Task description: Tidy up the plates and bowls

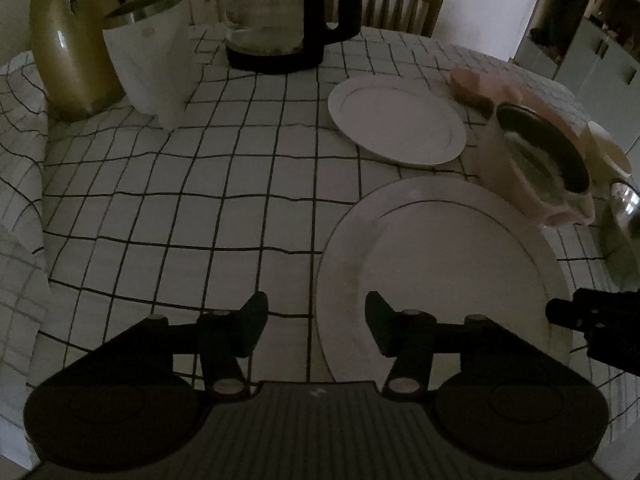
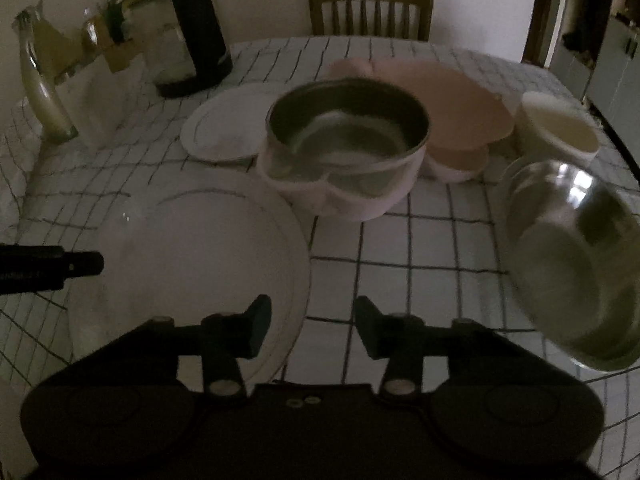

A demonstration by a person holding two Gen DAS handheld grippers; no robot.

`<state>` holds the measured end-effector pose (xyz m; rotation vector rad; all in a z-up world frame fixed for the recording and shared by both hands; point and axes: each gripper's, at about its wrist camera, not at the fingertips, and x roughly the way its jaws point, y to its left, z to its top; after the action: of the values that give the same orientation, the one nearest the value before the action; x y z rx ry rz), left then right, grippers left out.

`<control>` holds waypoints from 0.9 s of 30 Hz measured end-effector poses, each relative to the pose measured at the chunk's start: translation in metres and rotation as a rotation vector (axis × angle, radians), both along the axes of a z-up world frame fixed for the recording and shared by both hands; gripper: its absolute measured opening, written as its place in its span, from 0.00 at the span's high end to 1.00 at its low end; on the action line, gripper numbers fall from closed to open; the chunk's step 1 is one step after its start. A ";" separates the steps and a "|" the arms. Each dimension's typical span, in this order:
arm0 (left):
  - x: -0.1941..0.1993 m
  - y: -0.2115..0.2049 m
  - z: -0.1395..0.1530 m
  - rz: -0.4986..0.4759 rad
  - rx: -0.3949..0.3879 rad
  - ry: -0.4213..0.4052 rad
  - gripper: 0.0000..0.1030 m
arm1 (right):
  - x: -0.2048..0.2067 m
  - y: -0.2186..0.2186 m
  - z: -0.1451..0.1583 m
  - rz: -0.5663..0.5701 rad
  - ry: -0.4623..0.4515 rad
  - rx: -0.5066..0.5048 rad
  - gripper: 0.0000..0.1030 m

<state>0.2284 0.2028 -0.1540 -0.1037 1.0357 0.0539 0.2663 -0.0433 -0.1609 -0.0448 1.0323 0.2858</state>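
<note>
**Two tools come at the big plate from both sides**

The left tool (image 1: 316, 322) sits low over the surface (image 1: 160, 200), and the left rim of the big white plate (image 1: 440, 264) lies right in the gap between its fingers. The fingers are apart and do not press the plate yet. It looks like they are set there to pinch the rim.

The right tool (image 2: 312, 326) does the same on the other side. The plate's (image 2: 200, 260) right rim lies in its gap, near the left finger. These fingers are apart too, with nothing squeezed. One tool on each side makes sense, since a wide, flat plate could tip if held by one edge only.

Ahead of the tools is a smaller white plate (image 1: 396, 120). It is bare. Just past the big plate stands a pale bowl with a shiny metal inside (image 2: 344, 148), and it looks empty. Behind that bowl is a pink dish (image 2: 448, 100). To the right of the right tool lies a shiny metal bowl (image 2: 572, 264), also empty, and past it a small cream bowl (image 2: 556, 128).

Far ahead to the left stands a glass kettle (image 1: 272, 12). I cannot tell if water is in it.
</note>
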 end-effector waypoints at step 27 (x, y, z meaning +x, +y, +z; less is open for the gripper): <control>0.008 0.003 -0.010 -0.054 -0.061 0.050 0.86 | 0.011 -0.009 -0.014 -0.089 0.140 0.161 0.87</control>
<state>0.2362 0.2060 -0.1635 -0.1302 1.0899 -0.0237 0.2774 -0.0523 -0.1751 0.1683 1.1439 0.2938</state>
